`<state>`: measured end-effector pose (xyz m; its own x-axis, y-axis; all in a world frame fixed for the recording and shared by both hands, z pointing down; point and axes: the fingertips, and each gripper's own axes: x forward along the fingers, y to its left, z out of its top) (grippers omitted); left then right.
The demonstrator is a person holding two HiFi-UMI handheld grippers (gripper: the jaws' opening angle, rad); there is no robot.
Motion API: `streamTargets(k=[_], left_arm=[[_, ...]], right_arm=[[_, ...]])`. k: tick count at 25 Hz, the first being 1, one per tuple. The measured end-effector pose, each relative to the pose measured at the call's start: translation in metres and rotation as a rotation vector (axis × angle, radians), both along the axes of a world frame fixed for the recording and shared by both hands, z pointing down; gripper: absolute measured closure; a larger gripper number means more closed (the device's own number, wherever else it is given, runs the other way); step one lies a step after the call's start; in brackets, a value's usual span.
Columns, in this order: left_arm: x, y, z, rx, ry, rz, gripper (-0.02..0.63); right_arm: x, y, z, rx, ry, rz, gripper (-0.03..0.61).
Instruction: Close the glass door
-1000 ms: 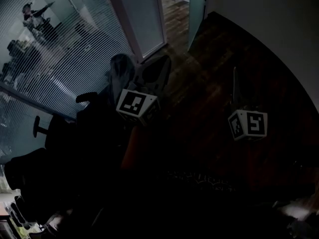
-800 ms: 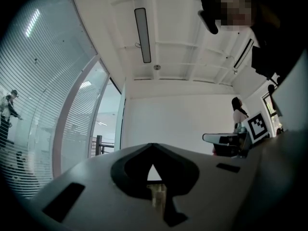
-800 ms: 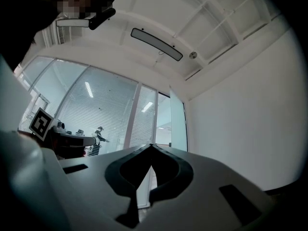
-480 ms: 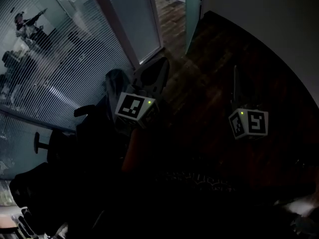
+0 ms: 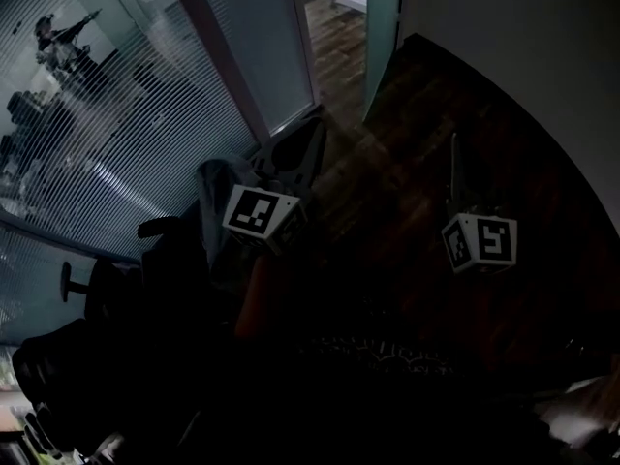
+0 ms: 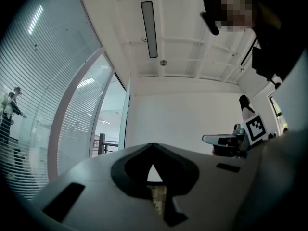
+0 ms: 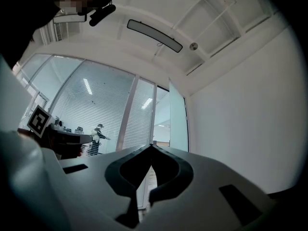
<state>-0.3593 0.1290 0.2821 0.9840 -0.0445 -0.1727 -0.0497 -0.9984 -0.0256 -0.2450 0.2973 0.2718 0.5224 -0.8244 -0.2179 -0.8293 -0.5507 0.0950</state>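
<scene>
**Item 1. Frosted pale-green glass door** (image 5: 383, 22): is standing open at the far end of the dark wood-plank floor (image 5: 387, 172), swung in beside the plain white wall (image 5: 504, 46). The doorway is showing as a gap between the door and the neighbouring glazed panel. Neither tool is touching the door; both are hanging well apart from it.

**Item 2. Left gripper** (image 6: 153, 146): grey two-jaw hand tool with a marker cube. Its jaws are meeting at the tips, clenched on nothing, and are pointing toward the doorway.

**Item 3. Right gripper** (image 7: 151, 147): same make. Its jaws are likewise pressed together and empty, aiming at the door's edge (the head view is showing it as a thin dark blade above its cube).

**Item 4. Striped frosted glass partition** (image 5: 126, 124): is running along the left side of the room. A person (image 7: 98, 136) is standing behind it.

**Item 5. Long black ceiling light strip** (image 6: 149, 30): is hanging overhead.
</scene>
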Motion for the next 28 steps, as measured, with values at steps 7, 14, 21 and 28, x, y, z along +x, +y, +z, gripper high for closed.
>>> streamTargets(k=[7, 14, 21, 28], left_arm=[[0.067, -0.03, -0.012, 0.029, 0.016, -0.048, 0.612], [0.117, -0.052, -0.013, 0.028, 0.006, -0.072, 0.612], [0.159, -0.091, 0.003, -0.008, -0.022, -0.084, 0.612], [0.217, -0.147, -0.002, 0.001, -0.02, -0.044, 0.612]], right_arm=[[0.078, -0.035, -0.011, 0.015, 0.019, -0.048, 0.575], [0.13, -0.062, -0.013, 0.015, 0.016, -0.08, 0.575], [0.174, -0.098, 0.004, -0.012, -0.025, -0.08, 0.575], [0.228, -0.145, 0.002, -0.005, -0.03, -0.032, 0.575]])
